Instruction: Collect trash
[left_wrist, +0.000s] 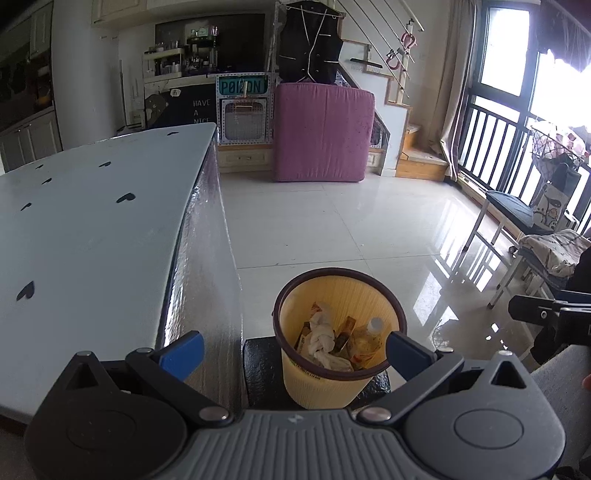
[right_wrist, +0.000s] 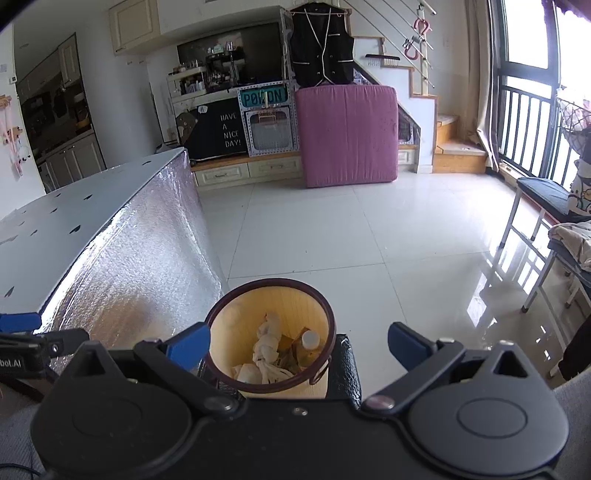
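- Nearest the lens in the left wrist view, the left gripper (left_wrist: 293, 350) is held released, its blue-tipped fingers (left_wrist: 184, 352) spread wide with nothing between them.
- Likewise, the right gripper (right_wrist: 297, 345) is seen released and empty, levelled just above and beside the wastebasket (right_wrist: 271, 332).
- On a dark stool (left_wrist: 260, 373) beside the tabletop (left_wrist: 92, 236), the yellow wastebasket with its brown rim is found standing upright.
- Inside it, crumpled tissue (left_wrist: 321, 338), a plastic bottle (left_wrist: 371, 332) and wrappers are visible.
- No loose trash is seen on the tabletop or the tiled floor (left_wrist: 332, 221), so the collecting is judged nearly or fully done.
- For any next move, a sweep for leftover scraps is called for, with both grippers drawn back clear of the rim.
- Both tools are pointed forward and slightly downward, side by side.
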